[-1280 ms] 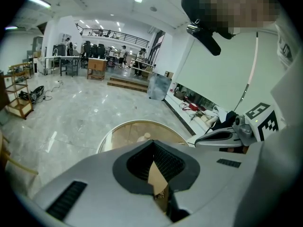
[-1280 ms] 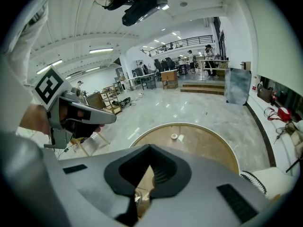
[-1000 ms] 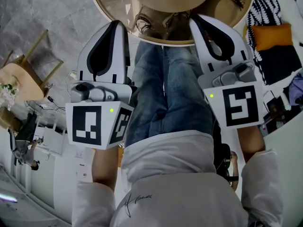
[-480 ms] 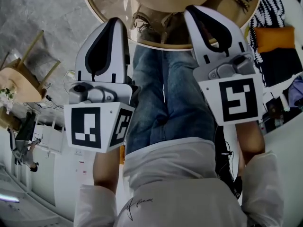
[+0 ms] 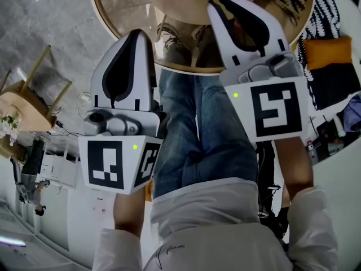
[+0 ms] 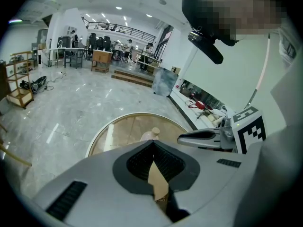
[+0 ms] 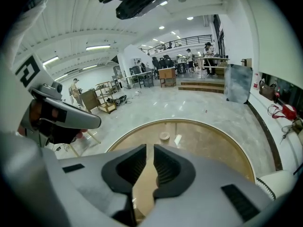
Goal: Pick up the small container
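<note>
The small container [image 6: 152,132], a pale bottle with a round cap, stands on the round glass-topped table [image 6: 113,126]. In the right gripper view the small container [image 7: 164,136] shows far out on the table [image 7: 213,141], beyond the jaws. My left gripper [image 6: 153,142] is shut with nothing held and points at the container from a distance. My right gripper [image 7: 147,148] has just been opening; its jaws stand a narrow gap apart with nothing between them. In the head view the left gripper [image 5: 138,33] and the right gripper [image 5: 217,0] hover at the table's near rim [image 5: 113,21]; the container is hidden there.
The person's jeans-clad legs [image 5: 197,123] are below the grippers. An orange cushion [image 5: 324,41] on striped fabric lies to the right, a wooden chair [image 5: 34,89] to the left. A wooden rack [image 6: 19,84] and distant people stand on the marble floor.
The right gripper has moved forward over the table's rim and its jaws have parted a little. The left gripper has shifted only slightly and stays shut.
</note>
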### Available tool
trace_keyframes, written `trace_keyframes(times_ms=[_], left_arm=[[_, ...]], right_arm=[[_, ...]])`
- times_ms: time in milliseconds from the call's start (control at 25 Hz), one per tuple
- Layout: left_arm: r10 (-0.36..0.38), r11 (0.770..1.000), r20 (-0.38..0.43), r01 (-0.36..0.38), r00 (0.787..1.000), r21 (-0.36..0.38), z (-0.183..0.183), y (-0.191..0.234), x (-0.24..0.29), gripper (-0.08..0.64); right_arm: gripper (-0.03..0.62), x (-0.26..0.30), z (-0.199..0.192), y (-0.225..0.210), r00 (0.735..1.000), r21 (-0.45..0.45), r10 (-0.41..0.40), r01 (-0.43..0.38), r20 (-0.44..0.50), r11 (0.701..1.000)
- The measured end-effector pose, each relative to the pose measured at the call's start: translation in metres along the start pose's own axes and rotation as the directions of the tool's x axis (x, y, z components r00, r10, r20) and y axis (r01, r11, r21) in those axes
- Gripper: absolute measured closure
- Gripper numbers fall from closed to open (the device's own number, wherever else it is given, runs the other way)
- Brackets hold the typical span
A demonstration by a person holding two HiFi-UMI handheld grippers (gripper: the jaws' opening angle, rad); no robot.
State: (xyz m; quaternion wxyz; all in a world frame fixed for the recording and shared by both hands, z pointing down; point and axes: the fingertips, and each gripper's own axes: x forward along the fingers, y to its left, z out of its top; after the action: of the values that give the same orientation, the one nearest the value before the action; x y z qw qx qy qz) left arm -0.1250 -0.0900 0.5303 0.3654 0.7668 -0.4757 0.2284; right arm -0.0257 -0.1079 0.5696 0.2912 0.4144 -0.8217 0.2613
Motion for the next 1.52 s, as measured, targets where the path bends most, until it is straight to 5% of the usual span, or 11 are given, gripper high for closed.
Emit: trace_keyframes(times_ms=[680,1520], left_arm=[[-0.016,1.0,0.064,0.015,0.998,0.01,0.005,0.001,0.038,0.551],[0.002,1.0,0.084,-0.003,0.996,0.012,0.009,0.004,0.053,0.551]], right_arm=[[0.47,0.056,0.004,-0.024,0.991,0.017,-0.102,0.101,0.089,0.995],[0.402,0.098,-0.003,-0.038,0.988,-0.002,-0.12,0.121,0.094,0.993]])
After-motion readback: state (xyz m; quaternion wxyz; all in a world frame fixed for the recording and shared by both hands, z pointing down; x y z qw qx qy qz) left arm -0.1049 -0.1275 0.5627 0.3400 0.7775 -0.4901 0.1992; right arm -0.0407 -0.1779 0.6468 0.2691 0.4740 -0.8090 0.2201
